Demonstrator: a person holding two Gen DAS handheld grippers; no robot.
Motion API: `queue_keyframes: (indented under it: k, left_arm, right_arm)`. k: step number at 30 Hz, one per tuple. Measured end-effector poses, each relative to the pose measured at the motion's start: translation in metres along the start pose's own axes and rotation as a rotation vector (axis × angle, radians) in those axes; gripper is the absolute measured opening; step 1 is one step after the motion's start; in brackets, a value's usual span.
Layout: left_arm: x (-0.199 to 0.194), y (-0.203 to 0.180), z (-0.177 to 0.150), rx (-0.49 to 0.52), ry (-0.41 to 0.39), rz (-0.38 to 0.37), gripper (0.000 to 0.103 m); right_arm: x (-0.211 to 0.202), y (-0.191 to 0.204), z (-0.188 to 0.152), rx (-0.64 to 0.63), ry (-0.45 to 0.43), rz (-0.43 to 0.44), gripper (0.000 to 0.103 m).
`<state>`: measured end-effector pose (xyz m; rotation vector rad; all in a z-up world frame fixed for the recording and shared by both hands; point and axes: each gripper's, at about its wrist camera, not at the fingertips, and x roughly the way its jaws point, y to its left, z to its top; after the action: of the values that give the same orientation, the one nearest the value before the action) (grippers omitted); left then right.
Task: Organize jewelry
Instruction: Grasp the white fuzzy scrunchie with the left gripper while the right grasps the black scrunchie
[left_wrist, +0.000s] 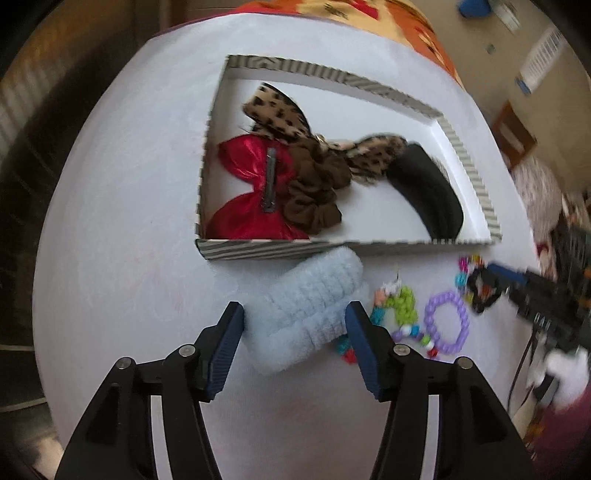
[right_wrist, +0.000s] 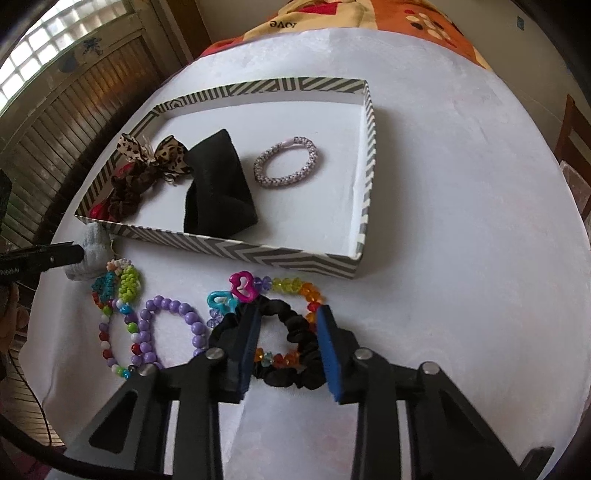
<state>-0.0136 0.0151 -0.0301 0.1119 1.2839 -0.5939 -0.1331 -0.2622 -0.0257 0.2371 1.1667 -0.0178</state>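
Left gripper (left_wrist: 293, 317): jaws wide, straddling the pale blue fluffy band (left_wrist: 306, 314) on the white bench (left_wrist: 122, 221), pads beside it, not pressing. Right gripper (right_wrist: 288, 339): jaws narrower, set over the black scrunchie (right_wrist: 291, 354) and the rainbow bead bracelet (right_wrist: 295, 286) tangled with it; firm grip or not, cannot tell. Just beside, loose on the bench: purple bead bracelet (right_wrist: 173, 328), mixed-colour bead strand (right_wrist: 110, 332), green and teal charms (right_wrist: 127, 286). Beyond, in the striped tray (right_wrist: 258, 254): red bow (left_wrist: 251, 184), brown scrunchie (left_wrist: 314, 192), leopard bow (right_wrist: 155, 151), black headband (right_wrist: 218, 184), pink woven bracelet (right_wrist: 286, 166). Roughly half sorted by the look of it; blue band, scrunchie and bead pieces yet to go in.
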Motion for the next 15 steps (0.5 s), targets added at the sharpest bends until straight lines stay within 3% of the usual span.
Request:
queue_keyframes:
  k: [7, 9, 11, 15]
  left_arm:
    - [0.005, -0.007, -0.003, 0.050, 0.004, 0.029, 0.039]
    - [0.004, -0.010, -0.007, 0.057, -0.014, 0.048, 0.018]
    - [-0.002, -0.011, -0.010, 0.045, -0.032, 0.044, 0.006]
    - [-0.021, -0.006, -0.014, 0.010, -0.068, 0.030, 0.000]
  right_arm:
    - [-0.005, -0.002, 0.001, 0.015, -0.025, 0.009, 0.011]
    - [-0.010, -0.002, 0.002, 0.020, -0.037, 0.017, 0.010]
    - [-0.019, -0.002, 0.002, 0.023, -0.053, 0.031, 0.010]
    - [-0.040, -0.002, 0.003, 0.031, -0.091, 0.065, 0.010]
